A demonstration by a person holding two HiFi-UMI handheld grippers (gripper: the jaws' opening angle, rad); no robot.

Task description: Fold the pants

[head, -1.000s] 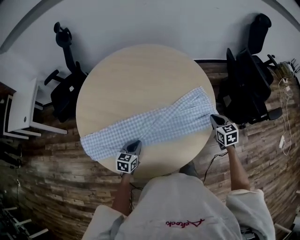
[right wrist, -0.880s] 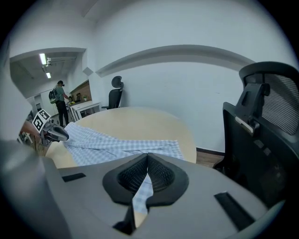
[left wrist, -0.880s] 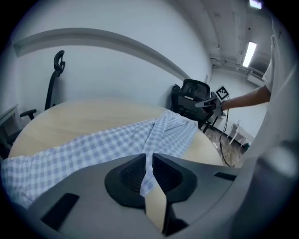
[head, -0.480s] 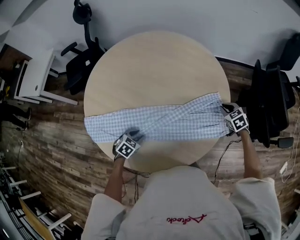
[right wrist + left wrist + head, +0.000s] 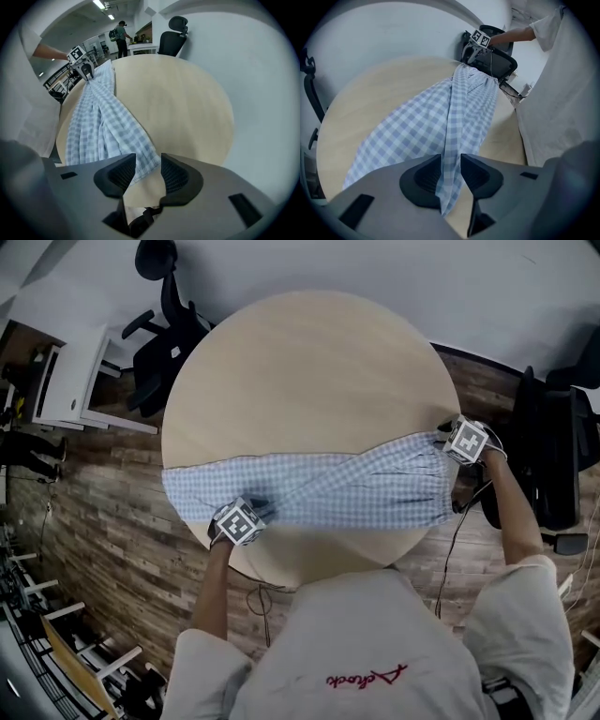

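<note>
The checked pants (image 5: 319, 488) are laid out in a long band across the near part of the round table (image 5: 300, 371). The left gripper (image 5: 259, 510) is held at their near edge and the right gripper (image 5: 442, 439) at their right end. Both sets of jaws have just been opened wide, with cloth left loose and unpressed between them.

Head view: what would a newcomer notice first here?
Blue-and-white checked pants lie stretched in a long band across the near part of a round wooden table. A hand-held gripper sits at each end, the left gripper on the pants' near edge towards the left, the right gripper at the right end by the table's rim. Both have just been opening; their jaws stand apart with fabric between them.
</note>
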